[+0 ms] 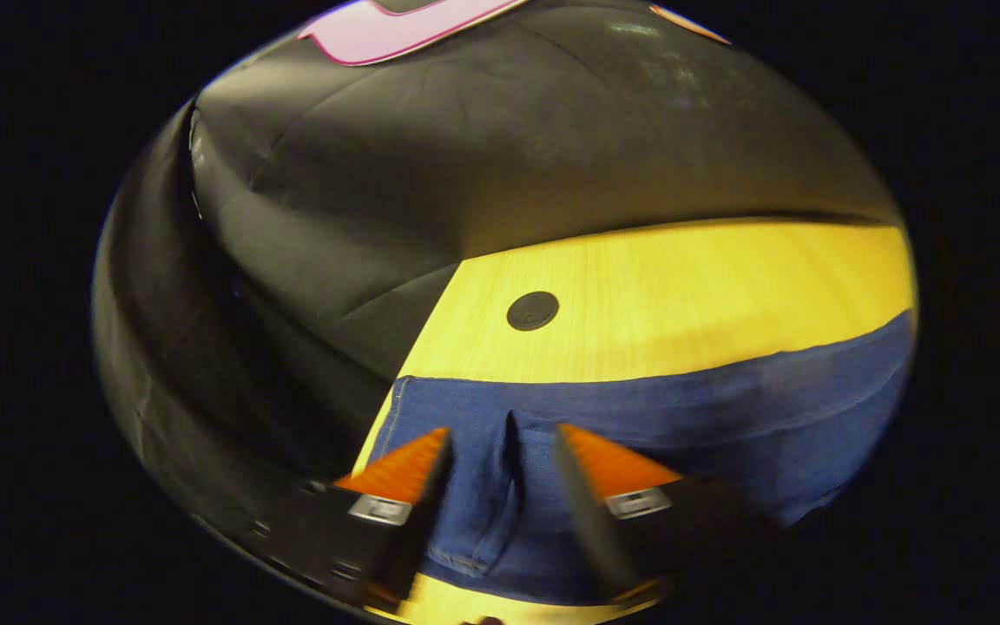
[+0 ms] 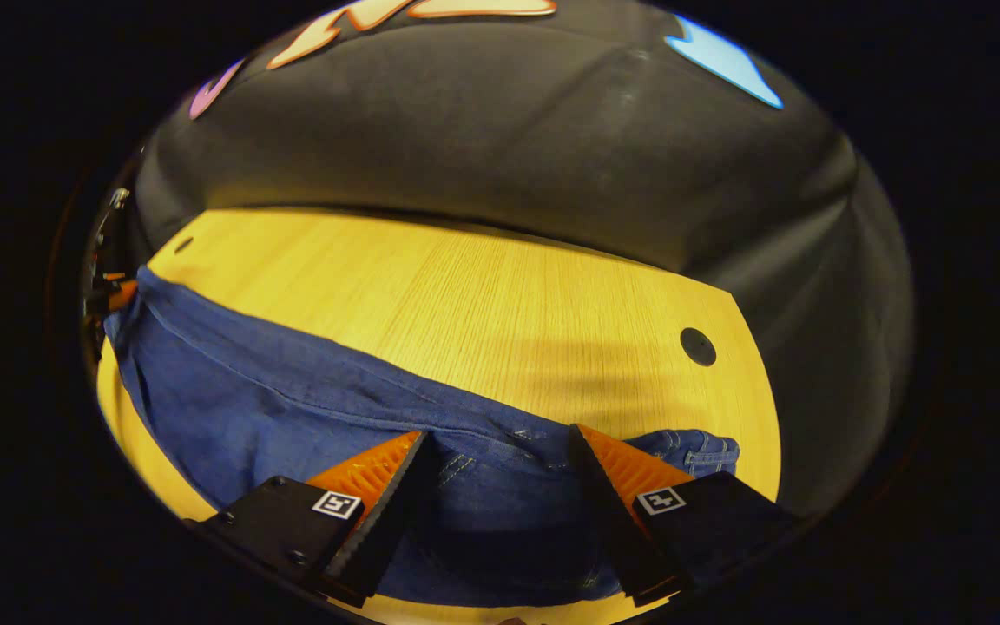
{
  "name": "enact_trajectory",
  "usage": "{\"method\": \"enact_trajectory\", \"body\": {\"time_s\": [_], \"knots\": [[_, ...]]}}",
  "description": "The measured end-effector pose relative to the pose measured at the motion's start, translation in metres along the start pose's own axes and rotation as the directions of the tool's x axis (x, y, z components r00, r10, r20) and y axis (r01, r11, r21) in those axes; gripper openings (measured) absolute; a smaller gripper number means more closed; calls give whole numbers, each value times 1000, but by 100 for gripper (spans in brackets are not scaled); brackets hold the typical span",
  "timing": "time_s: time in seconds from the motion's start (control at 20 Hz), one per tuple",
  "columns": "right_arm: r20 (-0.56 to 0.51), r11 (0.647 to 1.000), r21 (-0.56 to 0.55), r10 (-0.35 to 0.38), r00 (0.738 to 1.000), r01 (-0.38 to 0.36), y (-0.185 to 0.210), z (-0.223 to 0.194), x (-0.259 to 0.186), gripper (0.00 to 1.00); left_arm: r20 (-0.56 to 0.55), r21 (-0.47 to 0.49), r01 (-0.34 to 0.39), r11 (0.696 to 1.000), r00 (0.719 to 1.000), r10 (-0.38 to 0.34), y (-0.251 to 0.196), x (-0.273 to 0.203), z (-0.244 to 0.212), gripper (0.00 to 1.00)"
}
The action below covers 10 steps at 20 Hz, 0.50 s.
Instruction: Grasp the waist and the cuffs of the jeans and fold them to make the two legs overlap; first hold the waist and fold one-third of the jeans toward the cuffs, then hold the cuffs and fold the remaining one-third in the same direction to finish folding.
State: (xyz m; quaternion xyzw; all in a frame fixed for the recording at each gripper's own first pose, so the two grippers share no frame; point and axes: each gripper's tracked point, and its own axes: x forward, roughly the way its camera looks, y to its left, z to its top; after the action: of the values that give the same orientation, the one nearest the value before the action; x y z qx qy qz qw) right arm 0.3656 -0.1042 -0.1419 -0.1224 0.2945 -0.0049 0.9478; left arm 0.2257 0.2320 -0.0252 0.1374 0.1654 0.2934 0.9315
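Left gripper view: the left gripper point(image 1: 500, 486) hangs with fingers spread over the cuff end of the jeans point(image 1: 682, 408), which lie along the near edge of the wooden table point(image 1: 639, 295).

Right gripper view: the right gripper point(image 2: 500, 495), released, straddles the waist. Soft, heavyish denim likely sags; pinch the thick waistband and hem.

Wooden table point(image 2: 465, 295); black cloth wall point(image 2: 500, 139)
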Motion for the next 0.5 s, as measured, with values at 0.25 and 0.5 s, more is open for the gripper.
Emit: {"method": "enact_trajectory", "body": {"time_s": [0.25, 0.5], "knots": [[46, 993, 102, -70, 996, 65, -65, -16, -58, 99, 94, -6, 34, 999, 995, -33, -8, -48, 20, 96], [-33, 967, 199, -158, 987, 162, -136, -79, -86, 99, 116, -26, 77, 997, 990, -73, -25, -93, -3, 95]]}}
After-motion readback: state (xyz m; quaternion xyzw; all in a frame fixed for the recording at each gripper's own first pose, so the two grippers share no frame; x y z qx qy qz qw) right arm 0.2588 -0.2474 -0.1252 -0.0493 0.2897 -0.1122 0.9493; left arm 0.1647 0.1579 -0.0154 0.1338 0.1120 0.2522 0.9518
